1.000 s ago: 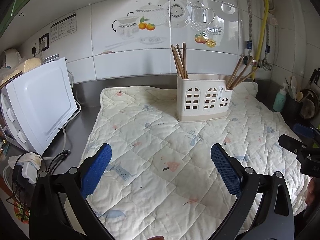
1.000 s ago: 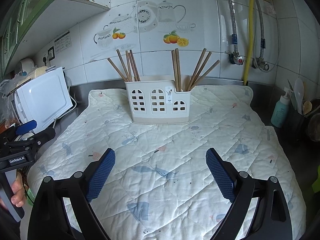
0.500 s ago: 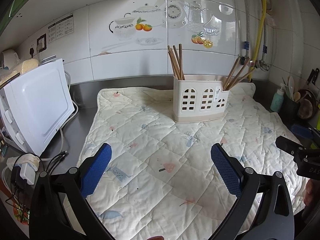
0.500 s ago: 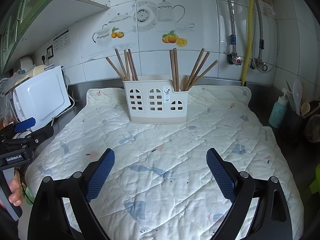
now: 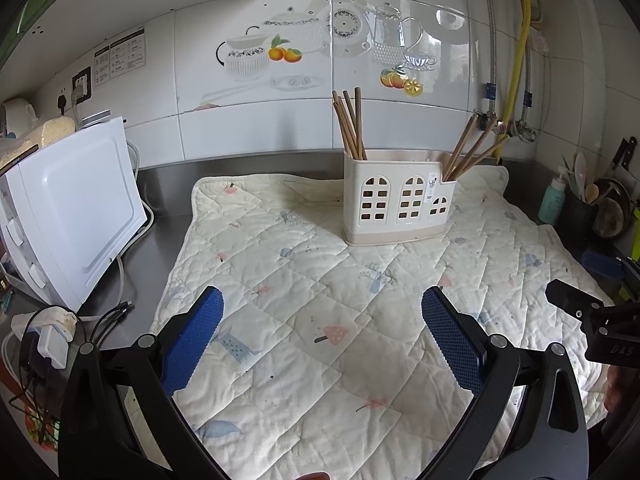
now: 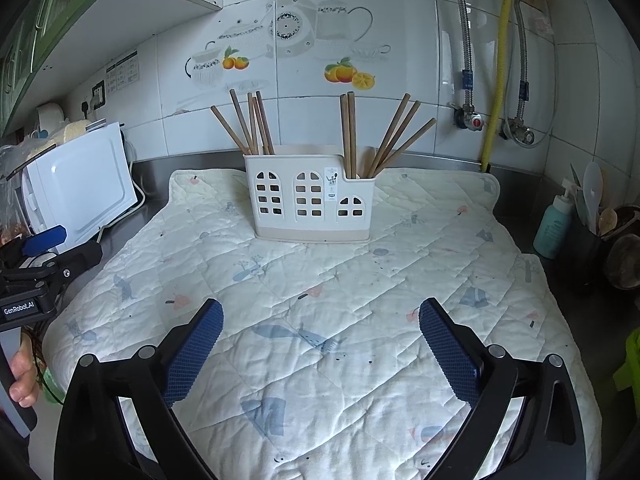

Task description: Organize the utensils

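Observation:
A cream plastic utensil holder [image 5: 396,208] [image 6: 312,204] with window cut-outs stands on a quilted mat [image 5: 304,280] [image 6: 320,280] near the wall. Wooden chopsticks [image 5: 352,124] [image 6: 250,124] lean in its left compartment. More chopsticks [image 5: 472,148] [image 6: 384,136] fan out of its right one. My left gripper [image 5: 320,294] hovers open over the mat, well short of the holder. My right gripper [image 6: 320,304] hangs likewise, its jaws opening with nothing between them. Each gripper shows at the edge of the other's view.
A white appliance [image 5: 76,208] [image 6: 80,188] stands left of the mat, with chargers and cables [image 5: 48,340] in front of it. A teal bottle [image 5: 552,200] [image 6: 558,228] and a dark pot of spoons [image 6: 592,240] stand at the right. Pipes [image 6: 496,80] run down the tiled wall.
The right gripper's jaws stand a touch wider than before. Both hands hold their places and the holder has not moved.

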The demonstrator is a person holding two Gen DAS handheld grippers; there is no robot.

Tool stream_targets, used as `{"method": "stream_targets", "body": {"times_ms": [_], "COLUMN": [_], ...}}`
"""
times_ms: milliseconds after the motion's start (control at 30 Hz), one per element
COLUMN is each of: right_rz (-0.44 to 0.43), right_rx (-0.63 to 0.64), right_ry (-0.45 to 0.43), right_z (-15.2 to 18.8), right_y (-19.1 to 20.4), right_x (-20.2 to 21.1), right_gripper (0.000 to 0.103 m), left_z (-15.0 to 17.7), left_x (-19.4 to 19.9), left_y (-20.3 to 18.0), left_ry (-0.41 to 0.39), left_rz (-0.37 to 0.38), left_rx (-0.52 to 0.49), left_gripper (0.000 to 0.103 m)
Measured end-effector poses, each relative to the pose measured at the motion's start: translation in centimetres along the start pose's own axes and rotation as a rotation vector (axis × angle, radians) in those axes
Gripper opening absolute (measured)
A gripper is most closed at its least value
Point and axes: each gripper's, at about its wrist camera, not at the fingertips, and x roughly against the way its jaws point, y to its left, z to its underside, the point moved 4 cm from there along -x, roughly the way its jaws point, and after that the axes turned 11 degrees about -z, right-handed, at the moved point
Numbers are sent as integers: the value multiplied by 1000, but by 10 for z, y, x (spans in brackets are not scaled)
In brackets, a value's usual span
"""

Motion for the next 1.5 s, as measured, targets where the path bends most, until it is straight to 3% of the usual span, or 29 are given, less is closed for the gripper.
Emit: {"method": "stream_targets", "body": {"times_ms": [1500], "right_rz": [-1], "right_rx": [-4], "right_ry": [7], "right_z": [3], "right_y": [0], "right_x": [-1], "right_gripper": [95], "left_z": [4], "left_x": [1], "left_y": [-5], "left_ry": [-6], "left_rz": [0], "left_rx": [-12], "left_gripper": [98]}}
